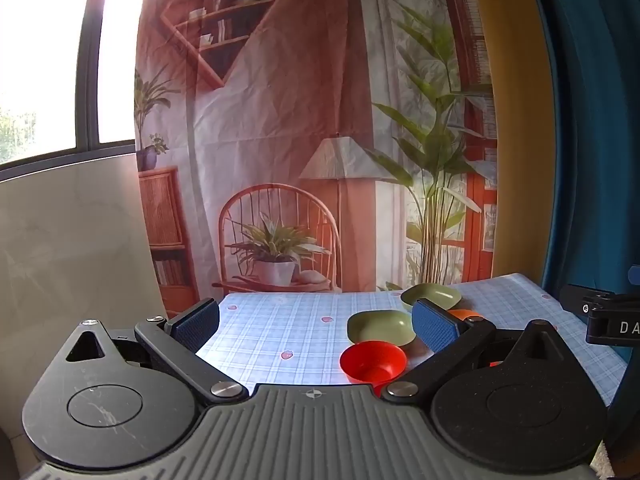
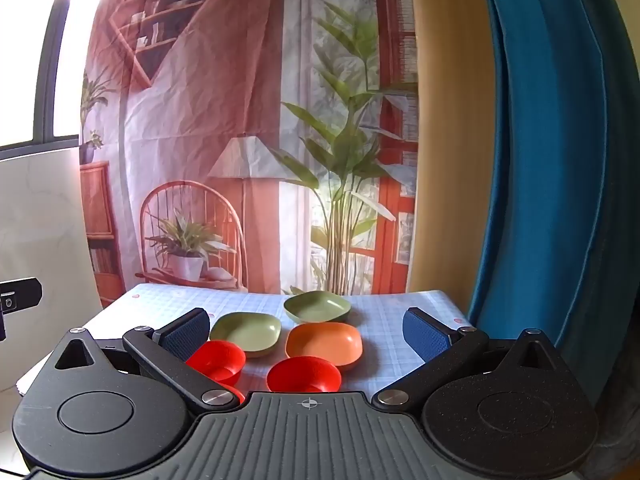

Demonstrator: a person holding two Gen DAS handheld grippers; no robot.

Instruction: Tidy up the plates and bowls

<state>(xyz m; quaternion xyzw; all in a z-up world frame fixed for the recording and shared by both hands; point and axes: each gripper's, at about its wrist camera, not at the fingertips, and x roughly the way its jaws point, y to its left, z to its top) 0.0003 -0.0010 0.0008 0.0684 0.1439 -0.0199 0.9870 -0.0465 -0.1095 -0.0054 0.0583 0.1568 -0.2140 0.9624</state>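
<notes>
On the checked tablecloth (image 2: 392, 340) lie two green square plates (image 2: 248, 332) (image 2: 318, 306), an orange square plate (image 2: 326, 344) and two red round bowls (image 2: 218, 360) (image 2: 304, 374). My right gripper (image 2: 308, 332) is open and empty, held above the near dishes. My left gripper (image 1: 316, 322) is open and empty, to the left of the dishes. In the left wrist view I see a red bowl (image 1: 372, 362), two green plates (image 1: 380, 326) (image 1: 432, 296) and a sliver of the orange plate (image 1: 464, 314) behind the right finger.
A printed backdrop (image 2: 240, 120) hangs behind the table. A blue curtain (image 2: 560, 160) hangs at the right. The table's left part (image 1: 272, 332) holds only the cloth. The other gripper's body (image 1: 608, 316) shows at the right edge of the left wrist view.
</notes>
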